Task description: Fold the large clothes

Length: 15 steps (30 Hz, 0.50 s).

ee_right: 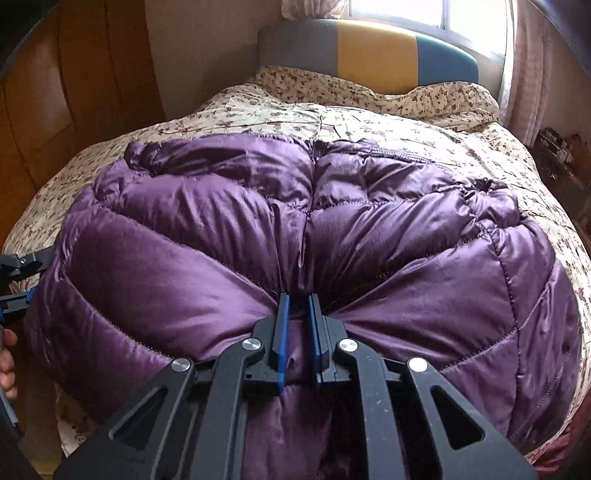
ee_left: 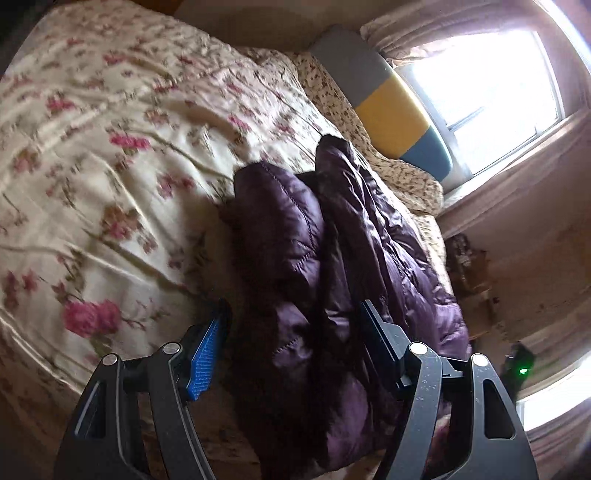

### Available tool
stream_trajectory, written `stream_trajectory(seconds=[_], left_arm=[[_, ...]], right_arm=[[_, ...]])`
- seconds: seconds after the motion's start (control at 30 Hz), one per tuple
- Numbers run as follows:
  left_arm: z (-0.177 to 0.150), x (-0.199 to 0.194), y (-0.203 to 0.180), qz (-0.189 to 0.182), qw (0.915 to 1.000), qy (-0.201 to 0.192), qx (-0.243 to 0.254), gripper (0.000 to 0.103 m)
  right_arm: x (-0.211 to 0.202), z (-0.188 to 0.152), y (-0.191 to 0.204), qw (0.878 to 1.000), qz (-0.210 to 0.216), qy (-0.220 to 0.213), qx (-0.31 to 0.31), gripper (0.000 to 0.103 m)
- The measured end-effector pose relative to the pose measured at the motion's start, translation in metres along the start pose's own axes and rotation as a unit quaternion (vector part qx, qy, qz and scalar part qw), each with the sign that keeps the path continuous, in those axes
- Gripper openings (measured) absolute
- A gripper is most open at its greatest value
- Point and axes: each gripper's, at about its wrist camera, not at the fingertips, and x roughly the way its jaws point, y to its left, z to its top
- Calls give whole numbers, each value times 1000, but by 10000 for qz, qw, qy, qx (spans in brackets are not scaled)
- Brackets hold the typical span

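Note:
A purple quilted down jacket (ee_right: 229, 221) lies spread on the flowered bed. My right gripper (ee_right: 299, 306) is shut on a pinch of its near edge, and the fabric puckers into folds between the blue pads (ee_right: 282, 325). In the left wrist view the jacket (ee_left: 291, 236) appears as a dark bunched ridge. My left gripper (ee_left: 293, 310) stands open over its near end, one finger at the jacket's left edge and the other above the fabric, with neither pad pressing. That left gripper (ee_right: 18, 280) and a hand (ee_right: 7, 354) also show at the left edge of the right wrist view.
The bedspread (ee_left: 110, 166) stretches bare to the left of the jacket. A grey, yellow and teal headboard (ee_right: 369, 55) stands at the far end under a bright window (ee_right: 461, 18). A wooden wardrobe (ee_right: 74, 92) is on the left and cluttered shelves (ee_right: 557, 155) are on the right.

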Motion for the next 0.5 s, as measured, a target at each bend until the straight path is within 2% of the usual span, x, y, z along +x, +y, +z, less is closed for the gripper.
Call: stream_trajectory(seconds=[0.23,0.33,0.37,0.5], left_arm=[[-6,10,4,-481,9983,201,-244,70],[-5,13,9,-929,9939,353,-476,70],[-7,13,7,-997,9933,379,-446,68],[-15,18,-11,-1088,9927,519,-91,51]], right_arm=[[5,-1,-1,10000,-3,27,54,10],[6,-1,0,10000,-40,19,45,10],[6,-1,0,10000,-49,21,55,10],[7,0,-1,9999,-63,42,91,10]])
